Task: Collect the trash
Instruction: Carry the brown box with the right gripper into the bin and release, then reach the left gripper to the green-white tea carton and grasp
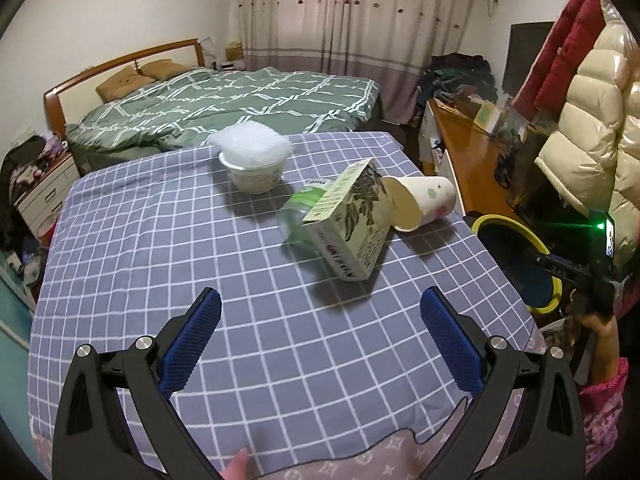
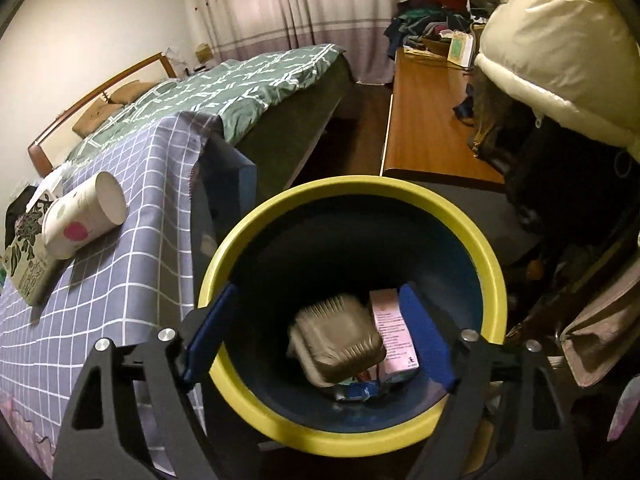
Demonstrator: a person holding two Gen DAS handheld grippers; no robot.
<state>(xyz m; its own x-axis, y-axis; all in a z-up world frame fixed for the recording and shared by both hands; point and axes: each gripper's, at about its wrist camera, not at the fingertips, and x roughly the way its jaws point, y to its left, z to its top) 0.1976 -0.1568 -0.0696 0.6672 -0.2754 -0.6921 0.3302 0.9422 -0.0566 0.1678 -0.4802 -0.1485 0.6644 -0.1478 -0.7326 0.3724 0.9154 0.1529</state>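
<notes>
In the left wrist view my left gripper (image 1: 320,320) is open and empty above the checked tablecloth (image 1: 160,240). Ahead of it lie a leaf-print carton (image 1: 352,224), a green plastic bottle (image 1: 304,208) behind it, a tipped paper cup (image 1: 420,202) and a white bowl (image 1: 256,172) holding crumpled plastic. My right gripper (image 2: 320,336) is open over the yellow-rimmed bin (image 2: 492,264). A brown clamshell box (image 2: 336,340) lies blurred inside the bin, beside a pink box (image 2: 394,332). The cup (image 2: 86,216) and carton (image 2: 28,256) also show in the right wrist view.
The bin (image 1: 516,264) stands off the table's right edge. A bed with a green quilt (image 1: 240,100) lies behind the table. A wooden desk (image 2: 424,120) with clutter and hanging puffy jackets (image 2: 560,48) stand to the right.
</notes>
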